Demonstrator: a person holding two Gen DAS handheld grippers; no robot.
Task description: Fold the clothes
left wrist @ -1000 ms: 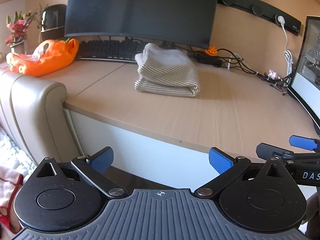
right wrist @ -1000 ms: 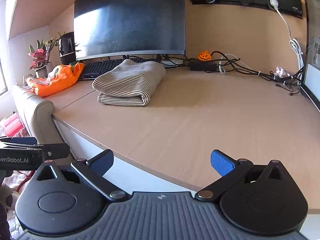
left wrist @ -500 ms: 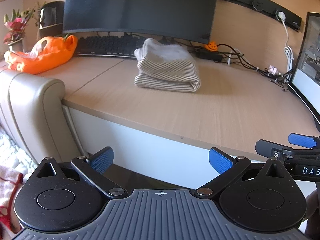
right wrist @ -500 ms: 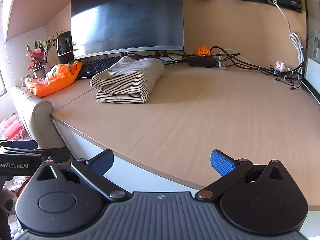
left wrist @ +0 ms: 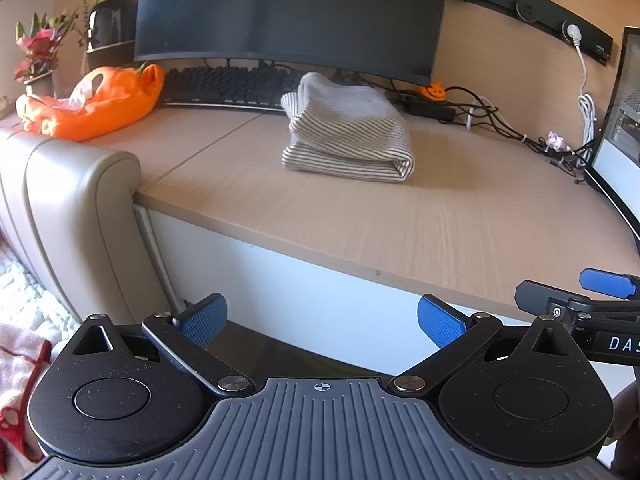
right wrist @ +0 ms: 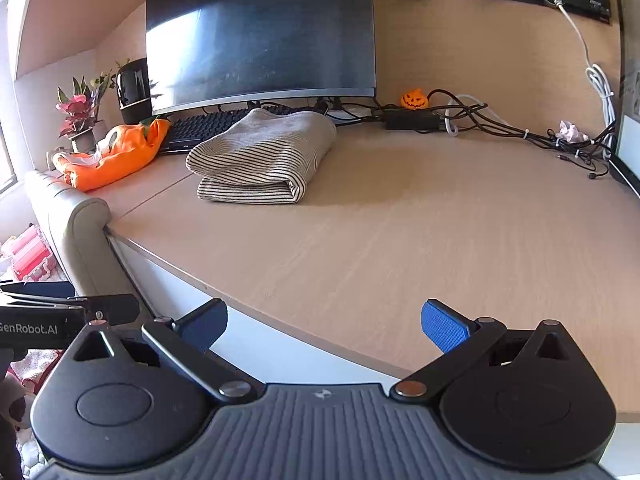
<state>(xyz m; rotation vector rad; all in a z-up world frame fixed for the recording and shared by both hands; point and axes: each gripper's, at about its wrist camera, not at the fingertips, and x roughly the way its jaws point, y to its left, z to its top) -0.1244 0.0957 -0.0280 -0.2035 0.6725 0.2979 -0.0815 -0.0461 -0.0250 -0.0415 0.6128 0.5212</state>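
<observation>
A folded striped garment [left wrist: 348,136] [right wrist: 260,156] lies on the wooden desk [left wrist: 400,220] [right wrist: 420,220], in front of the keyboard. An orange garment [left wrist: 96,108] [right wrist: 116,152] sits crumpled at the desk's far left corner. My left gripper [left wrist: 322,318] is open and empty, held below and in front of the desk's front edge. My right gripper [right wrist: 324,324] is open and empty too, hovering at the desk's front edge. Each gripper shows at the side of the other's view: the right one [left wrist: 592,300] and the left one [right wrist: 64,312].
A large dark monitor [left wrist: 292,12] [right wrist: 260,32] and a black keyboard [left wrist: 228,88] stand behind the clothes. Tangled cables [right wrist: 500,124], a small pumpkin figure [right wrist: 414,99] and a second screen [left wrist: 616,140] fill the right side. A padded beige headboard [left wrist: 72,208] adjoins the desk's left end.
Both grippers have drifted slightly back and down from the desk, so the folded garment looks a little farther away. Both stay open and empty.
</observation>
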